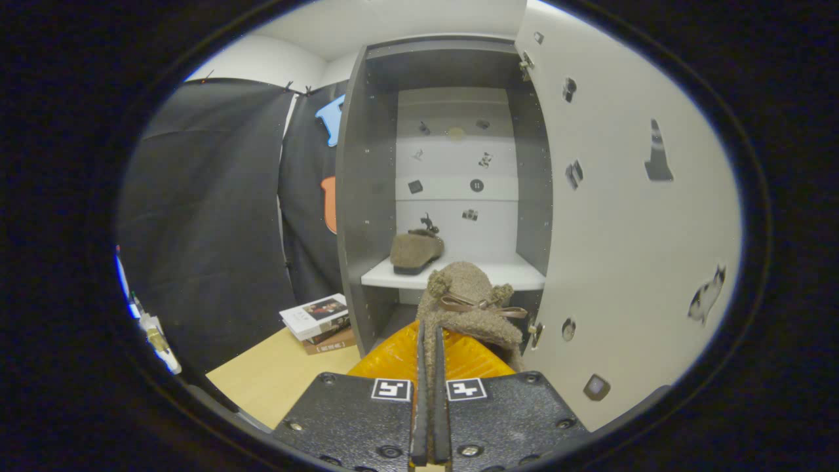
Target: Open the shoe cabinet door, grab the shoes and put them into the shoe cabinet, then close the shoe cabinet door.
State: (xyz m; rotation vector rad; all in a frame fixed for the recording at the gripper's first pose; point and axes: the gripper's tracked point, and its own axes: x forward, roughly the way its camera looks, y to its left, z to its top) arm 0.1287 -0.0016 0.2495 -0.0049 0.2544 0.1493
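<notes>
My gripper [429, 347] is shut on the rim of a fuzzy tan shoe [467, 305] with a brown bow, which hangs just ahead of the fingers. Beyond it stands the grey shoe cabinet [367, 196], its white door [629, 229] swung open to the right. A second tan shoe [415, 250] rests on the left part of the white shelf [505, 275] inside. The held shoe is in front of the shelf's front edge, slightly below it.
A yellow object [400, 357] lies under the held shoe. A stack of books [319, 322] sits on the wooden tabletop [275, 380] left of the cabinet. Black cloth hangs on the left.
</notes>
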